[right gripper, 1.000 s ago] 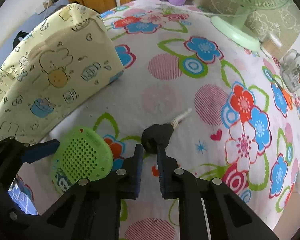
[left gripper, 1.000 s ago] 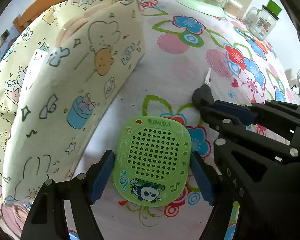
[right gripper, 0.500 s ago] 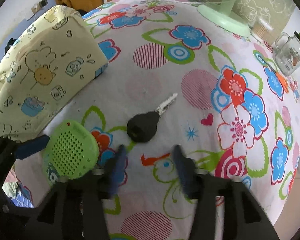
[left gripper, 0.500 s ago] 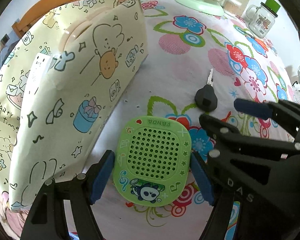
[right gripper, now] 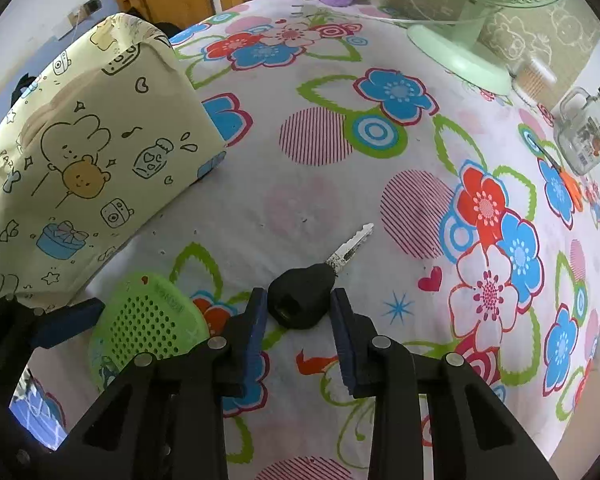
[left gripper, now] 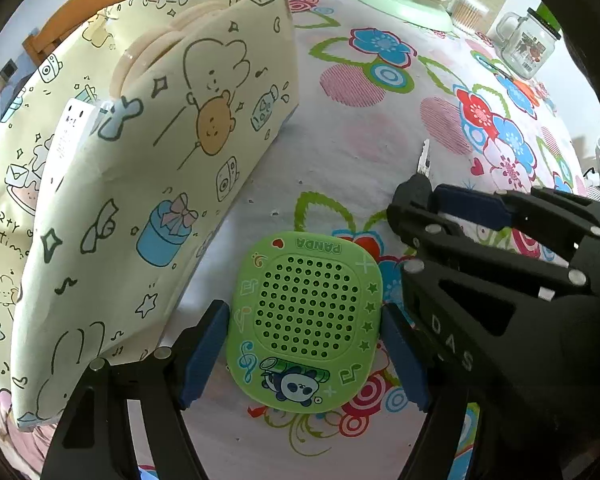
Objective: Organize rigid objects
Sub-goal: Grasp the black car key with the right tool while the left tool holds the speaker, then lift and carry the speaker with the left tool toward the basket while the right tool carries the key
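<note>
Green speaker and black key, each between a pair of jaws on the floral worktop (right gripper: pixel 324 208).
Left gripper (left gripper: pixel 304 354) clasps the green panda speaker (left gripper: pixel 306 320) beside the yellow cartoon bag (left gripper: pixel 152 168); right gripper (right gripper: pixel 298 314), its jaws just closing, presses its pads against the black key (right gripper: pixel 302 300), blade pointing away.

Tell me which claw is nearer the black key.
Right. The right claw has the key head between its pads; the left claw sits apart, straddling the green panda speaker.
</note>
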`<state>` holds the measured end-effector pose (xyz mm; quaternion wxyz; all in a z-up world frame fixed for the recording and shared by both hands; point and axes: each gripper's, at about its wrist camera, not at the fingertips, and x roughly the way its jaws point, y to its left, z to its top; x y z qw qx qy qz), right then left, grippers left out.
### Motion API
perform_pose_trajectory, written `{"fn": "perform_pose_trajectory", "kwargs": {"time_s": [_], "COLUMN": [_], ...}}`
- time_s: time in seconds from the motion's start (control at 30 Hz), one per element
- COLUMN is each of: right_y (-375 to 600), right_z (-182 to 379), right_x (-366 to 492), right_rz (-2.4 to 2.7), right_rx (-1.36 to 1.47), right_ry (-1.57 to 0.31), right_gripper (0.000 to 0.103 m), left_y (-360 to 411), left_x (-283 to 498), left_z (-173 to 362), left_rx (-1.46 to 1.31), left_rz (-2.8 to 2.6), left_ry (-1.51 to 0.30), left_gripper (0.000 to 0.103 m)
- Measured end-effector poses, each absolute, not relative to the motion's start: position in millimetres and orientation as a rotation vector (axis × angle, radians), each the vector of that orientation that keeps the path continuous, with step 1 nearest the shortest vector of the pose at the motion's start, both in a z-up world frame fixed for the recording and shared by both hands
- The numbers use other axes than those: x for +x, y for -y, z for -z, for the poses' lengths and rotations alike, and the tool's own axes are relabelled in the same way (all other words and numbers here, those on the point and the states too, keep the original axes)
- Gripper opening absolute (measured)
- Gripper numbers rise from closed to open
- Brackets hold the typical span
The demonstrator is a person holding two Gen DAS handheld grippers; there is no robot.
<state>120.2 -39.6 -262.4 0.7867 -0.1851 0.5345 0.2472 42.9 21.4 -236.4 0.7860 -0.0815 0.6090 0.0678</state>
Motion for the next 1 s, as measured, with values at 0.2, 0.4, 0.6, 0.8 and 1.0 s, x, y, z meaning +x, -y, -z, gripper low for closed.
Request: {"fn": "perform_pose_trajectory", "kwargs": {"time_s": [0.2, 0.4, 0.6, 0.8, 1.0], "right_y": [53.6, 70.2, 86.2, 99.4, 112.1], "right_z": [253.3, 236.6, 217.2, 198.7, 181.4], "right_x": [107.6, 98.8, 90.5, 82.9, 75.2], "right_rz": [-0.522, -0.493, -0.467, -0.432, -0.394], "right_rx": [-0.379, -0.358, -0.326, -0.291, -0.261], "right_ry": [-1.150, -1.135, -1.115, -1.097, -1.084], "right_gripper": [0.034, 0.034, 0.034, 0.035, 0.035], "left_y": [-17.7, 1.3, 14.9, 25.8, 35.9], "left_x": [39.1, 38.2, 33.2, 30.9, 30.9], "left_z": [228.1, 212.9, 194.4, 176.8, 161.0], "left_rx": [-0.145, -0.110, -0.063, -0.028, 0.008], "left_rz": [-0.145, -0.119, -0.093, -0.061, -0.028], "left_ry": [-1.296, -1.270, -1.243, -1.220, -1.199], "left_gripper": [0.078, 0.078, 0.078, 0.078, 0.078]}}
